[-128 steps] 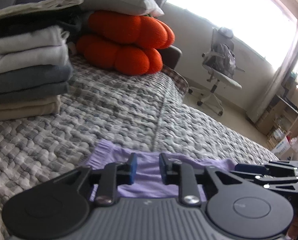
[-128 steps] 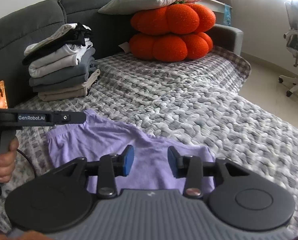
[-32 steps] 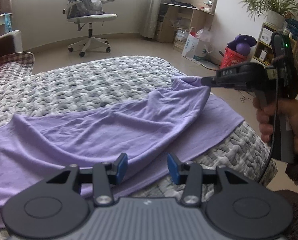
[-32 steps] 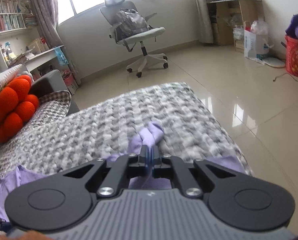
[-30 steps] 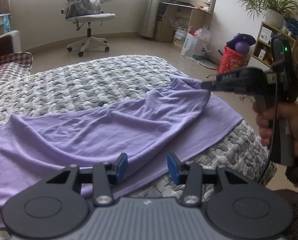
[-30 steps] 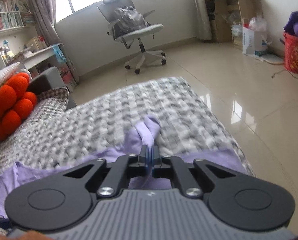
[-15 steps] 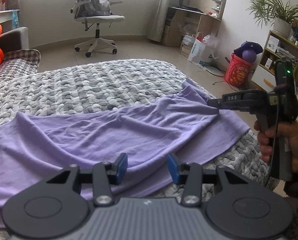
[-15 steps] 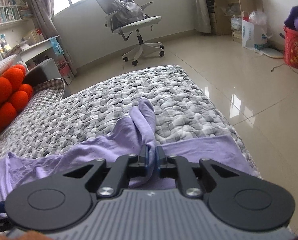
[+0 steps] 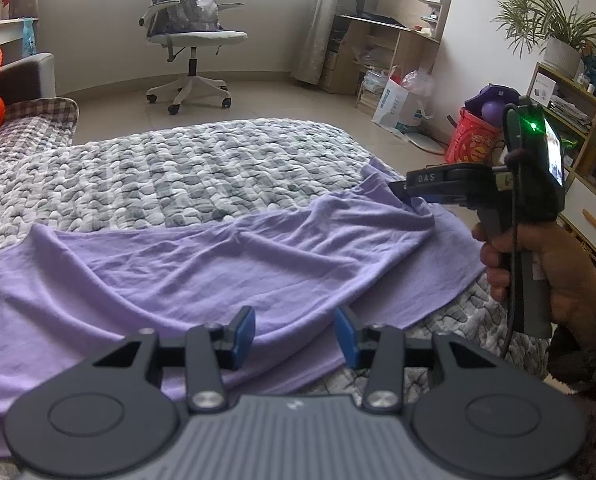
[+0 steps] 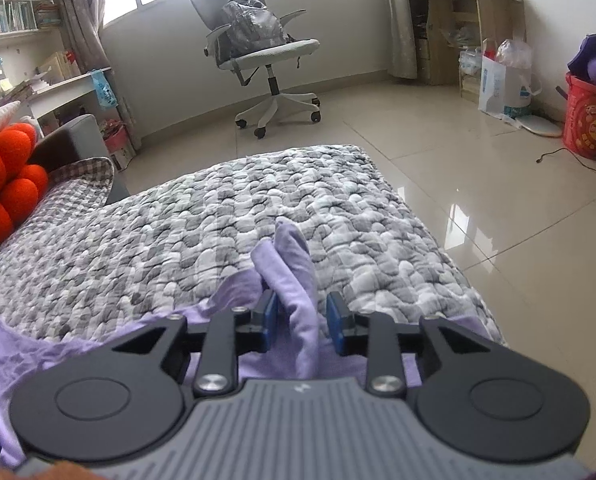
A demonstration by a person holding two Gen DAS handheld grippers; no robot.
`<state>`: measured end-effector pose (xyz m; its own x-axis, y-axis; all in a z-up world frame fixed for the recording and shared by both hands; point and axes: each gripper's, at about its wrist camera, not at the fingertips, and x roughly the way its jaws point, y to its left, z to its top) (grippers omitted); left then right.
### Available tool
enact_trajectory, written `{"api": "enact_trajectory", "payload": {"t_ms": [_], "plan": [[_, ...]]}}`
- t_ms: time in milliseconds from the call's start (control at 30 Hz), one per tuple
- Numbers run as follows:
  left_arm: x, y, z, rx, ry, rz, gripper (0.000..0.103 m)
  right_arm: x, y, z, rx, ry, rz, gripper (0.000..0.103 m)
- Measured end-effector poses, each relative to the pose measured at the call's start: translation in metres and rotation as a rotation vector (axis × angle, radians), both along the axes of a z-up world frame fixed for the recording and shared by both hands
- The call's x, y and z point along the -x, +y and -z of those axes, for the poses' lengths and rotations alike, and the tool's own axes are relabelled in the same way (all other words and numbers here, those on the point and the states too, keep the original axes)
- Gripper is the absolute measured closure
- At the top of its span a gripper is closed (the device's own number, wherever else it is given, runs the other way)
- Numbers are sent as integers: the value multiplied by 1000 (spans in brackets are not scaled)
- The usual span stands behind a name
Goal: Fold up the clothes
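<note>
Lilac garment (image 9: pixel 225 264) spread on quilted bed (image 9: pixel 185 172), left tongs (image 9: pixel 294 330) wide, right tongs (image 10: pixel 302 316) parted around its fold

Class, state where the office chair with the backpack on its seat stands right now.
In both wrist views the office chair stands on the tiled floor beyond the quilt's far edge, below the window, left of the wooden desk.

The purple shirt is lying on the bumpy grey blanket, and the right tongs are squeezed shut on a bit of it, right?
Not quite. The right wrist view shows the right tongs open, with a fold of the purple shirt lying loose between their blue pads. The rest is right: the shirt lies on the bumpy grey blanket.
</note>
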<state>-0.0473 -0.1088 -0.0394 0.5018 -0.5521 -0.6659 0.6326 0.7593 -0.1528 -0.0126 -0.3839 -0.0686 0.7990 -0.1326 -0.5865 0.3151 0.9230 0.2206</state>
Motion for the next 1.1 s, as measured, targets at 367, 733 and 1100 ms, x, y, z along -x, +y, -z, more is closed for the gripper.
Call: {"api": "enact_trajectory", "payload": {"t_ms": [367,733,1100], "plan": [[-29,-5,-8,41,52,-45,57,7,-26,3,-151,-79,32,91],[-64,-86,-9,-5,15,80,57,35,-79,14,-535,-194,73,93],[-112,-172,6,-75,33,188,55,65,-102,13,-597,-238,134,93]]}}
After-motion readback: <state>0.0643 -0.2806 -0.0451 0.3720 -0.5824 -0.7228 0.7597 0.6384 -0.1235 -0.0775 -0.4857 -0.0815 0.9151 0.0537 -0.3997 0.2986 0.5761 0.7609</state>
